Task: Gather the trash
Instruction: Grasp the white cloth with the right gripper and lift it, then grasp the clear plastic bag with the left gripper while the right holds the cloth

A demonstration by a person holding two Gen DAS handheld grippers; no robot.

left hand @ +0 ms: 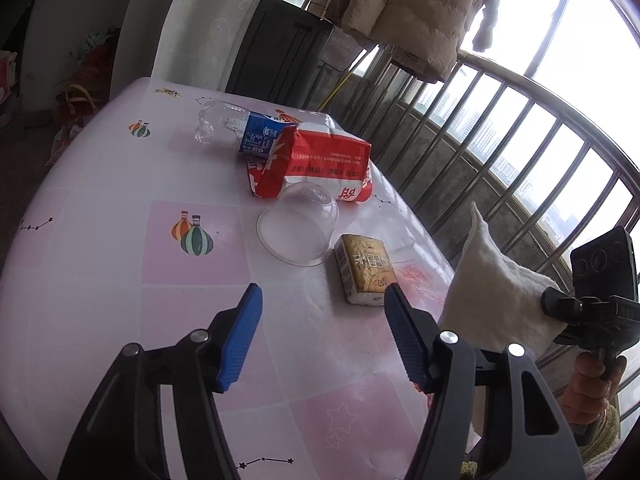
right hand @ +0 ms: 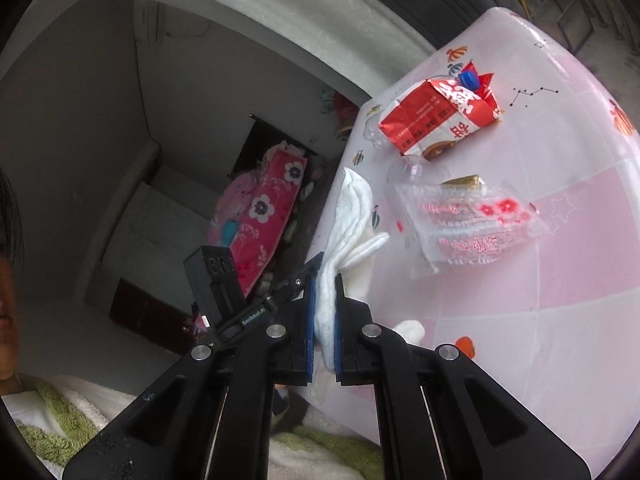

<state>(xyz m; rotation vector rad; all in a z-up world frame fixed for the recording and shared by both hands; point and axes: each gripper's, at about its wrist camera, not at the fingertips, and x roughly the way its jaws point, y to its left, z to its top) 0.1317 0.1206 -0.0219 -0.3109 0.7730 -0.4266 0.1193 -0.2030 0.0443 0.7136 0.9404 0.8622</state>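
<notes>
Ahead of the left claw, the glossy tabletop bears a clear plastic cup, a shiny paper pack and a crinkled red wrapper. The right claw pinches soft, fuzzy white cloth.

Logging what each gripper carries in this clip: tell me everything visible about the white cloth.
The white cloth looks like soft, thick fabric, plain and folded into bunched layers. The right gripper is shut on its lower end, blue pads pressing both sides. The free end rises from the jaws to a point, held above the near edge of the pink table in the left wrist view, beside the clear plastic wrapper. Whether it touches the table is unclear.
</notes>
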